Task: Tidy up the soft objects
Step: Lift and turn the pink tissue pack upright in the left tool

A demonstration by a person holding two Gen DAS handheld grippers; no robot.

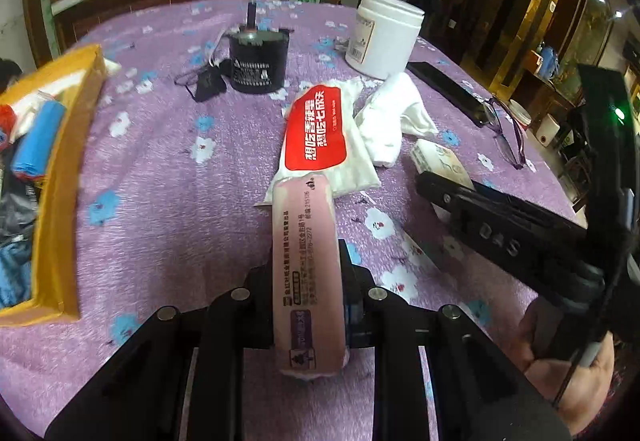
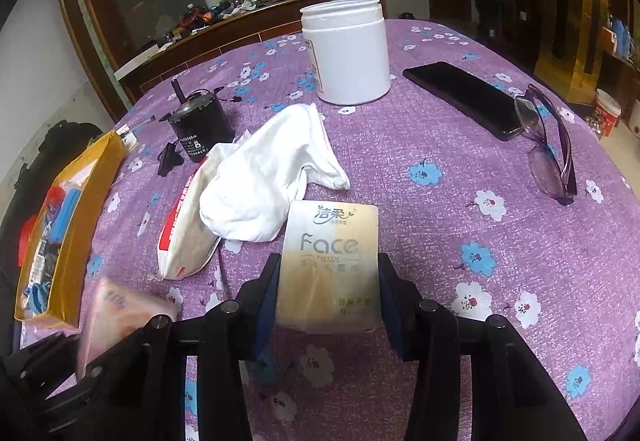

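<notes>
Pink tissue pack (image 1: 306, 273), long, printed, is clamped by left gripper (image 1: 308, 281) above purple floral tablecloth (image 1: 168, 177). Beige "Face" tissue pack (image 2: 332, 265) is grasped by right gripper (image 2: 328, 289). Red-labelled pack (image 1: 320, 133) and white cloth (image 2: 268, 177) are seen between. Label read only in left view. Four soft items counted; one yellow tray (image 1: 60, 177) at left.

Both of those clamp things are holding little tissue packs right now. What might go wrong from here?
1. The left gripper pinches the pink tissue pack on edge; being soft, it may slip or twist out on the way to the yellow box.
2. The right gripper holds the Face tissue pack beside the white cloth, which may snag and drag along.
3. The two grippers sit close together and may bump.
</notes>
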